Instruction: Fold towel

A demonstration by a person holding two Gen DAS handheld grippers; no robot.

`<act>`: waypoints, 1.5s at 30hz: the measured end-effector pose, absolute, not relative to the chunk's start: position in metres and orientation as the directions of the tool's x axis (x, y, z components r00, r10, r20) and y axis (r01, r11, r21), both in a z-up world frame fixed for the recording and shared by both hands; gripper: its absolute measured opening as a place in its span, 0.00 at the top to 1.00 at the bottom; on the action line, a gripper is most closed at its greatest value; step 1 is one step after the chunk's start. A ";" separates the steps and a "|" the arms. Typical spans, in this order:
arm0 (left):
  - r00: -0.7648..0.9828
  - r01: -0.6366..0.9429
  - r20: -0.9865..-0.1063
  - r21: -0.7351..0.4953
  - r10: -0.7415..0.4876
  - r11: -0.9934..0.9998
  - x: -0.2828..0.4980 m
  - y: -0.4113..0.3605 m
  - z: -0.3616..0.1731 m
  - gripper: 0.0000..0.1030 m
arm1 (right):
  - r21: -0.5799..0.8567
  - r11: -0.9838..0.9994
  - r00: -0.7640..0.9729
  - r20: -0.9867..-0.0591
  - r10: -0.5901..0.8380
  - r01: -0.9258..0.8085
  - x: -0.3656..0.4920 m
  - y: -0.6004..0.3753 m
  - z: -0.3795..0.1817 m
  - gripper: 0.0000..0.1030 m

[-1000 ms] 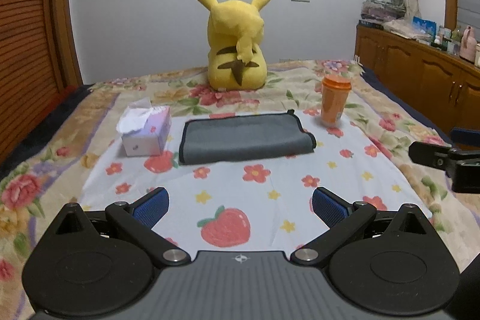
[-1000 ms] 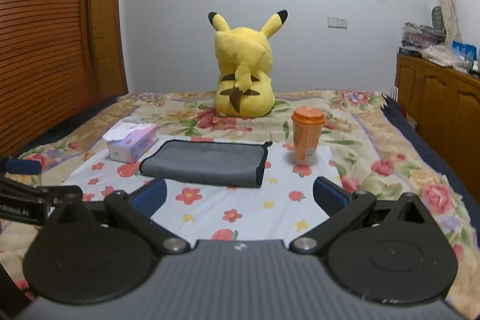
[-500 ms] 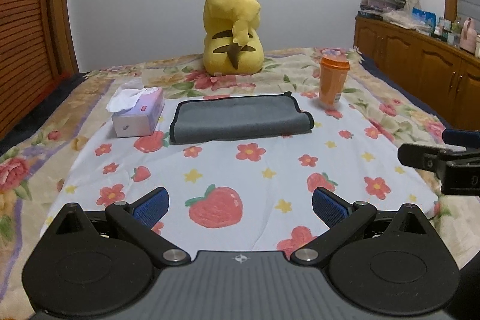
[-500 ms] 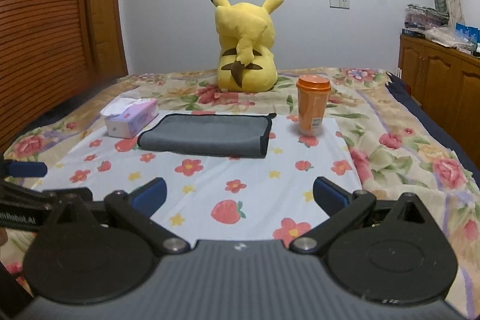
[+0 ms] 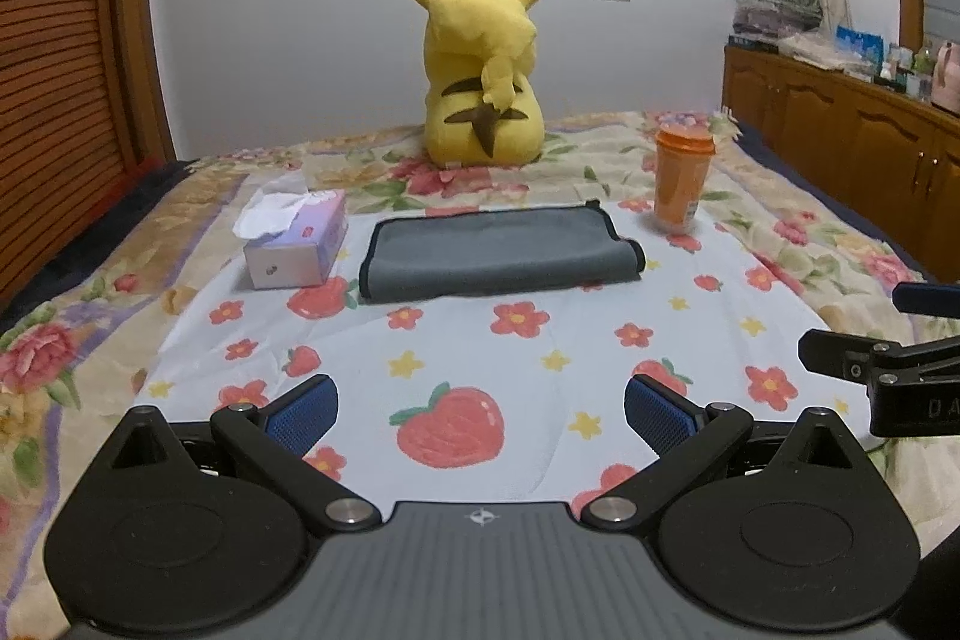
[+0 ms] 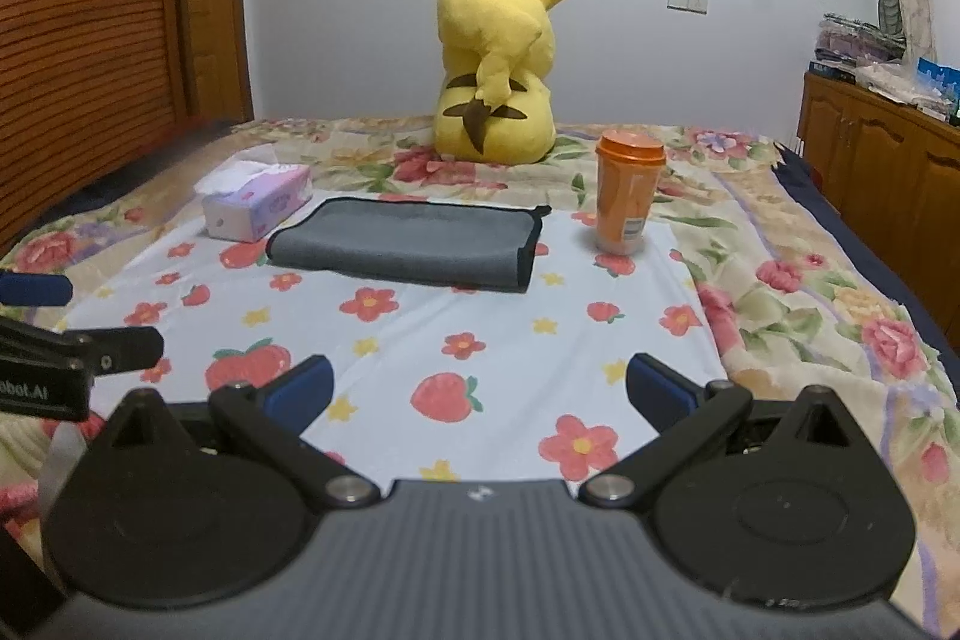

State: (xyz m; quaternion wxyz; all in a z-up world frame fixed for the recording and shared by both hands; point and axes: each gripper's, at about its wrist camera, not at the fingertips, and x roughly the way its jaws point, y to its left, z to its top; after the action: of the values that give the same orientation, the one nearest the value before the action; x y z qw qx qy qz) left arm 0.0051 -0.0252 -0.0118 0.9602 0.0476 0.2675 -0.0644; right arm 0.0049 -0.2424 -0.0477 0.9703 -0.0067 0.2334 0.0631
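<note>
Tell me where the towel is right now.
The towel lies flat mid-bed in both views, between the tissue box on its left and the orange cup on its right, in front of the Pikachu plush.

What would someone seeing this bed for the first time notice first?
Probably the big yellow Pikachu plush, sitting at the far side of the bed with its back to the cameras. In front of it a folded grey towel lies flat on the strawberry-print sheet, between a tissue box on its left and an orange cup on its right.
</note>
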 end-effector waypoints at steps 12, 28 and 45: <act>0.891 0.139 -0.442 0.052 -0.102 0.989 -0.005 -0.023 0.000 0.00 | 0.024 0.993 0.908 -0.404 0.112 -0.112 0.000 -0.246 -0.044 0.00; 0.917 0.146 -0.382 0.060 -0.112 0.987 -0.012 -0.023 0.008 0.00 | 0.041 0.995 0.935 -0.340 0.103 -0.095 -0.009 -0.252 -0.040 0.00; 0.938 0.126 -0.330 0.053 -0.102 0.991 -0.018 -0.018 0.014 0.00 | 0.050 0.997 0.953 -0.294 0.074 -0.062 -0.013 -0.257 -0.036 0.00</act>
State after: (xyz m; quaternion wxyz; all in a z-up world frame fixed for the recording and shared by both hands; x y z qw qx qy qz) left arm -0.0177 -0.0183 0.0144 0.9838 0.0366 0.1657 -0.0578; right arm -0.0133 -0.2568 -0.0365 0.9880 0.0200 0.1494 0.0342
